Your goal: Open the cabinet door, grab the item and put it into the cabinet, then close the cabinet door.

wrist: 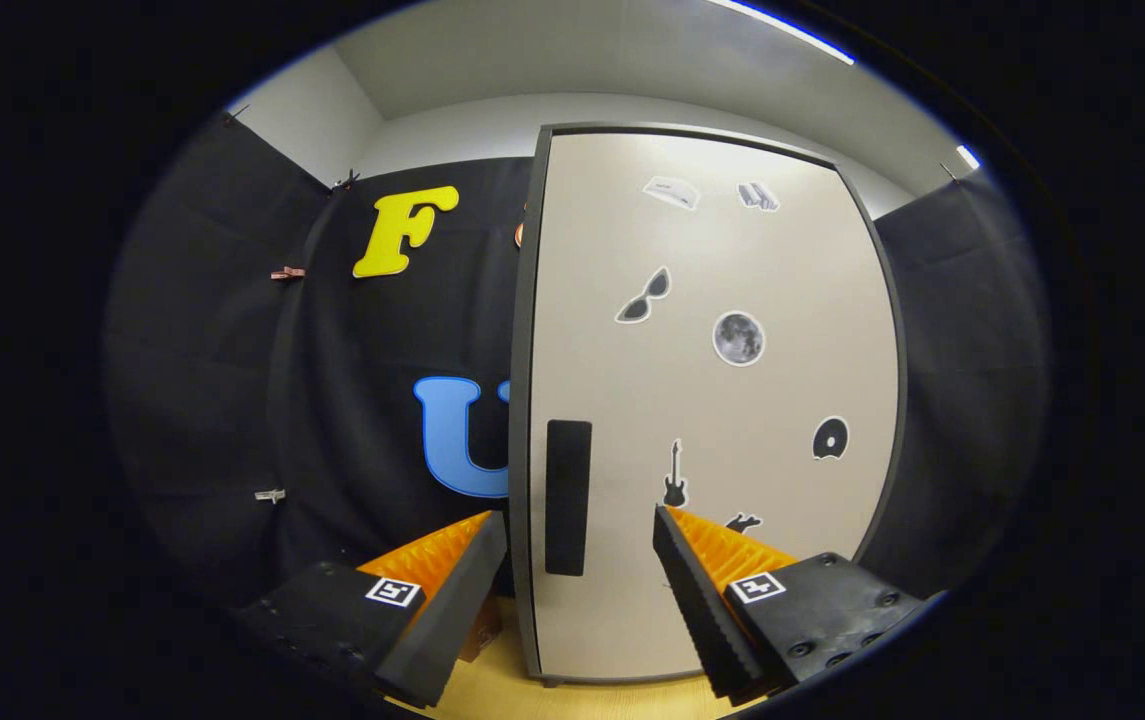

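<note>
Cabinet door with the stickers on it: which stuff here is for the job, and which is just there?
For the job:
cabinet door, shut
its dark handle
gripper, open, handle just ahead between its fingers

Just there:
stickers on the door
clips on the black cloth
wooden tabletop

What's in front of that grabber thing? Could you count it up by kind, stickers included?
Cabinet door, shut: 1
Handle, just ahead of the open gripper, between its fingers: 1
Stickers on the door: 7
Total: 9

Black cloth wall (pixel 232 350) behind — wooden tabletop (pixel 492 680) below, ceiling light (pixel 782 30) overhead.
</note>
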Available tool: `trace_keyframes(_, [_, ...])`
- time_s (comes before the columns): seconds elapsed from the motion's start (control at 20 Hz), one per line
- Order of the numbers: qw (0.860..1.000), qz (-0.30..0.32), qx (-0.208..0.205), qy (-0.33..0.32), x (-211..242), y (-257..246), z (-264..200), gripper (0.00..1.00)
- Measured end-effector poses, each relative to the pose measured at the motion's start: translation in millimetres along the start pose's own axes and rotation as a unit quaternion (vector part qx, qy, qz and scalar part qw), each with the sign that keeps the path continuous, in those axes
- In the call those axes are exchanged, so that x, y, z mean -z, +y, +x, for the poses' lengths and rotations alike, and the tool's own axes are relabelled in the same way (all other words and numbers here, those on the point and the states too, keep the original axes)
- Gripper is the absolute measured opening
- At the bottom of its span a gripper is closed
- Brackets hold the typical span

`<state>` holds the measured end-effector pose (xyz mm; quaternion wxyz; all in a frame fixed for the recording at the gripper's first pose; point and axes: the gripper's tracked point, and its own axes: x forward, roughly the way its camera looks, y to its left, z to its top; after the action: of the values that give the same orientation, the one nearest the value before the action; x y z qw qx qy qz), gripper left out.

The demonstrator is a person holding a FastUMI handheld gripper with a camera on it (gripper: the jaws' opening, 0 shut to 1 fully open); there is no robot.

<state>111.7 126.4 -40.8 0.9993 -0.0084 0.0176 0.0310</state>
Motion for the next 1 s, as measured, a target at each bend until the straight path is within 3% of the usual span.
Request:
trace_keyframes(0.2, [1.000, -0.003, 0.015, 0.015, 15.9, 3.8, 27.7, 0.95])
trace_keyframes(0.45, [0.999, -0.001, 0.036, 0.018, 26.9, 3.5, 54.7, 0.85])
trace_keyframes(0.8, [0.998, -0.016, 0.061, 0.001, 20.1, 3.3, 70.3, 0.49])
trace_keyframes(0.9, [0.997, -0.016, 0.074, 0.014, 25.6, -0.4, 76.5, 0.50])
trace_keyframes(0.95, [0.997, -0.007, 0.075, 0.008, 18.6, 1.4, 61.9, 0.34])
trace_keyframes(1.0, [0.997, -0.004, 0.078, 0.014, 23.5, -1.8, 71.7, 0.34])
